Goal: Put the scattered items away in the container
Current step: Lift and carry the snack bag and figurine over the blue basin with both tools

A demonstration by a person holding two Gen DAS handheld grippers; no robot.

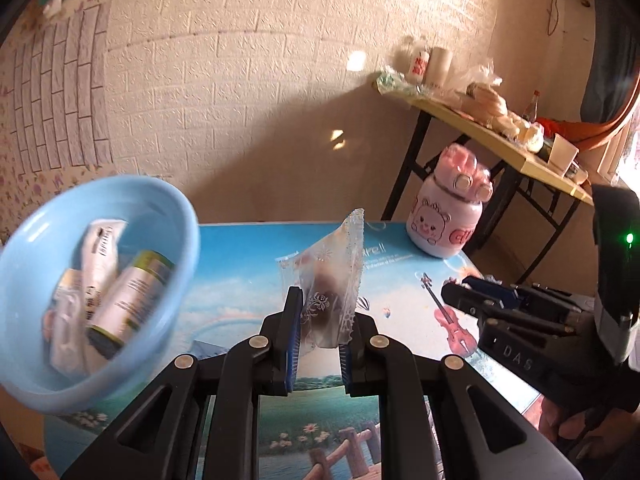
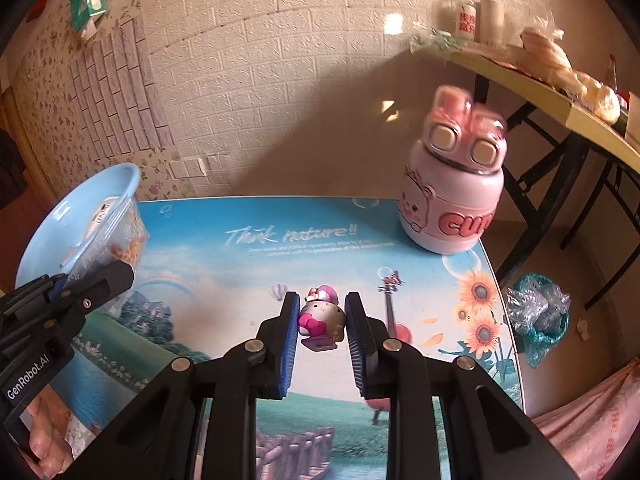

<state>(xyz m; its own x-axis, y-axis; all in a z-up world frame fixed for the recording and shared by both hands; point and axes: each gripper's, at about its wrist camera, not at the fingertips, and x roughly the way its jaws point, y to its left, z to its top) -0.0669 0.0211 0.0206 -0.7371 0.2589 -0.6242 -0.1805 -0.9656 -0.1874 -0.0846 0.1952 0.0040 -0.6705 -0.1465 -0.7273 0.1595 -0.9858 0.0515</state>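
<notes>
My left gripper (image 1: 320, 308) is shut on a clear snack packet (image 1: 330, 284) and holds it upright above the table. The light blue bowl (image 1: 48, 216) is to its left and holds a can (image 1: 128, 296) and white packets (image 1: 96, 256). My right gripper (image 2: 322, 314) has its jaws close around a small pink and silver cat figure (image 2: 322, 318) that stands on the table (image 2: 224, 280). The bowl also shows in the right wrist view (image 2: 48, 236) at the far left, behind the left gripper (image 2: 76, 288) with the packet.
A pink and white bear-shaped bottle (image 2: 456, 184) stands at the table's far right corner. A side table (image 2: 560, 92) with food and bottles is behind it. A plastic bag (image 2: 536, 312) lies on the floor to the right.
</notes>
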